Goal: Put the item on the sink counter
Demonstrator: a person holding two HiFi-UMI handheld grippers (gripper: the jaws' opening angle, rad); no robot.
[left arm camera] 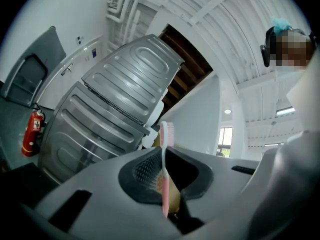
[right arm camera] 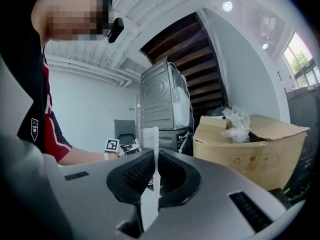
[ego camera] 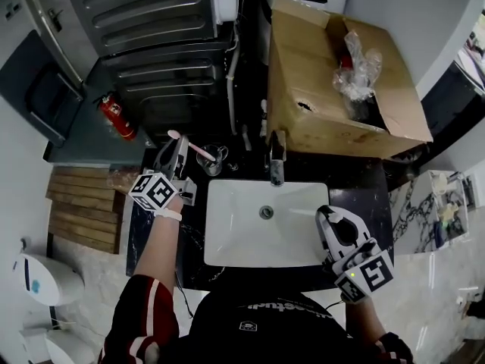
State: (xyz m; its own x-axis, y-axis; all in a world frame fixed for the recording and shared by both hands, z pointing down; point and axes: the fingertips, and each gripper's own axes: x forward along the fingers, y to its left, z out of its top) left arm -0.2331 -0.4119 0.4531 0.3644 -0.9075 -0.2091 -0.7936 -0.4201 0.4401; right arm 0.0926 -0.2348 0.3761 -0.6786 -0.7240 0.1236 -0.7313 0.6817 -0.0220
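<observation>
My left gripper point(ego camera: 176, 158) hovers over the dark sink counter point(ego camera: 151, 226), left of the white basin point(ego camera: 250, 237). It is shut on a pink toothbrush point(ego camera: 188, 145), whose head points toward a glass cup point(ego camera: 214, 158). In the left gripper view the pink toothbrush point(left arm camera: 165, 159) stands upright between the jaws of that gripper point(left arm camera: 165, 186). My right gripper point(ego camera: 334, 220) is at the basin's right edge. It is shut on a white toothbrush point(right arm camera: 151, 154), bristles up, in the right gripper view point(right arm camera: 151, 186).
A faucet point(ego camera: 276, 161) stands behind the basin. An open cardboard box point(ego camera: 326, 82) with a plastic bag inside sits at the back right. A ribbed metal appliance point(ego camera: 159, 29), a red fire extinguisher point(ego camera: 116, 116), a wooden pallet point(ego camera: 83, 207) and a white toilet point(ego camera: 42, 279) lie to the left.
</observation>
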